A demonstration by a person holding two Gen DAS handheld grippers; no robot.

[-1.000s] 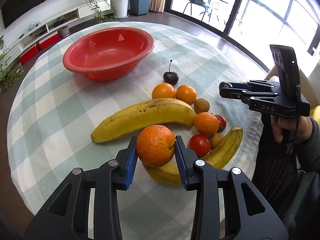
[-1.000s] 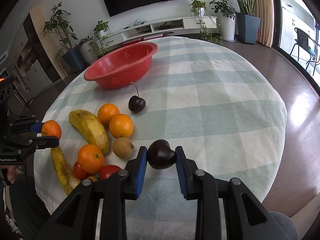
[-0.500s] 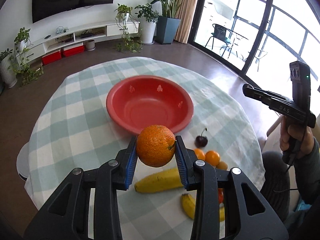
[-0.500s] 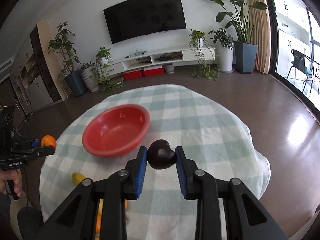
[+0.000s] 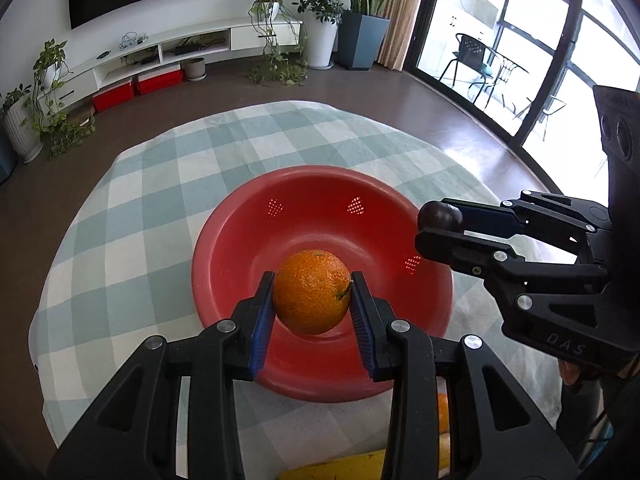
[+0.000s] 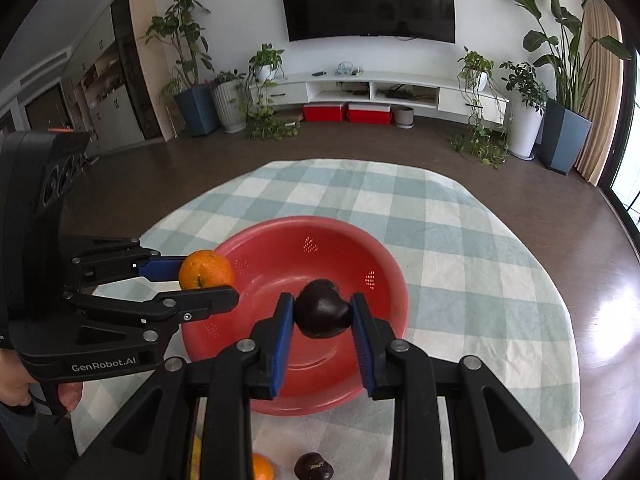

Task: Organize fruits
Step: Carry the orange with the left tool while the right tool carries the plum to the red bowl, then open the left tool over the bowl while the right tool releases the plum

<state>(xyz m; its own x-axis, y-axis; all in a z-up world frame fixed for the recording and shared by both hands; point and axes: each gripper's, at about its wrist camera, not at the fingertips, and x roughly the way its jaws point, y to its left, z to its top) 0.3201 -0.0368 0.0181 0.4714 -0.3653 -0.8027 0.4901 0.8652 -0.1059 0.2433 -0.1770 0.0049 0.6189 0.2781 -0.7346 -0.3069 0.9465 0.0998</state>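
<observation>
Left gripper (image 5: 312,294) is clamping an orange (image 5: 312,291), mid-frame over the red bowl (image 5: 240,240). Right gripper (image 6: 322,314) is pinching a dark cherry (image 6: 322,313) over the same bowl. Leftover fruit: another cherry (image 6: 314,466) sitting bottom-frame on the checked surface (image 6: 460,240).

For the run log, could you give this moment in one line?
left gripper: shut on orange | right gripper: shut on dark fruit | both over red bowl
</observation>
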